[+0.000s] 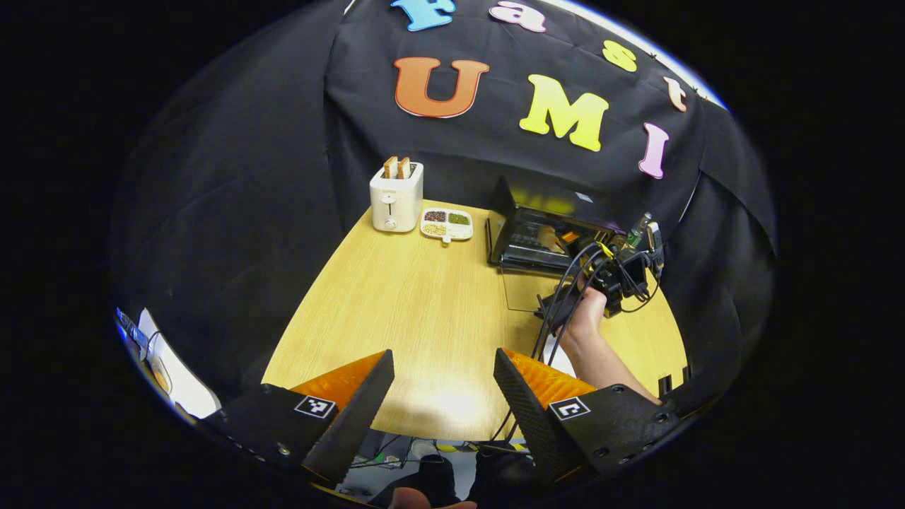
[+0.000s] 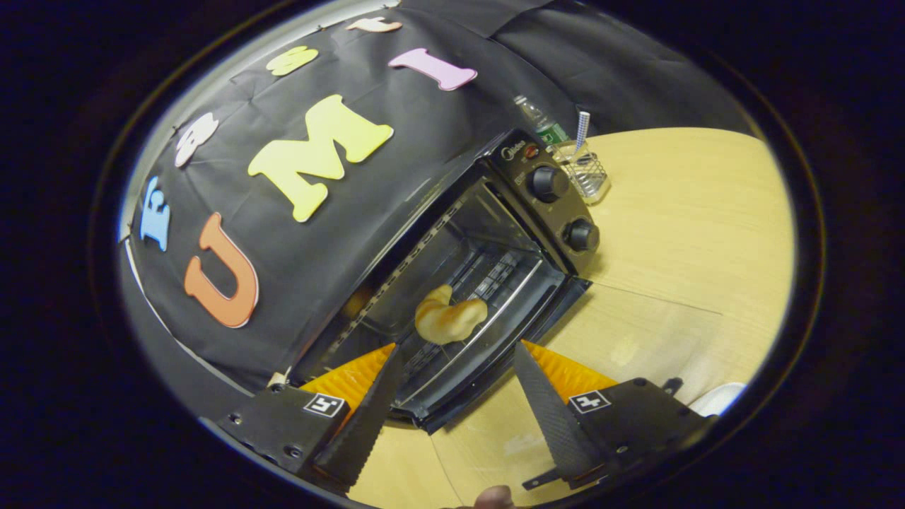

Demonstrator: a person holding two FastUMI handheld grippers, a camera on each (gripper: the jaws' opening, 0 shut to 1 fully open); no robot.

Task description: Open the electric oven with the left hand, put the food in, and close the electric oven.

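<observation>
Right claw (image 2: 452, 375) agape before one croissant (image 2: 450, 318).

Table (image 1: 424, 304) – pale wood-grain top, smooth, soft sheen under lamp. 
Electric oven (image 2: 495, 233) – black body, glossy; knobs look matt plastic; wire rack inside bright metal; door (image 1: 527, 290) clear glass. 
Food (image 2: 449, 318) – golden, dull crust. 
Toaster (image 1: 396, 198) – white, smooth plastic look. 
Left gripper (image 1: 443, 403) and right gripper (image 2: 458, 396) – fingers black, ribbed texture; orange ridged backing; matt black mounts. 
Booth wall – matt black cloth, creased.
</observation>
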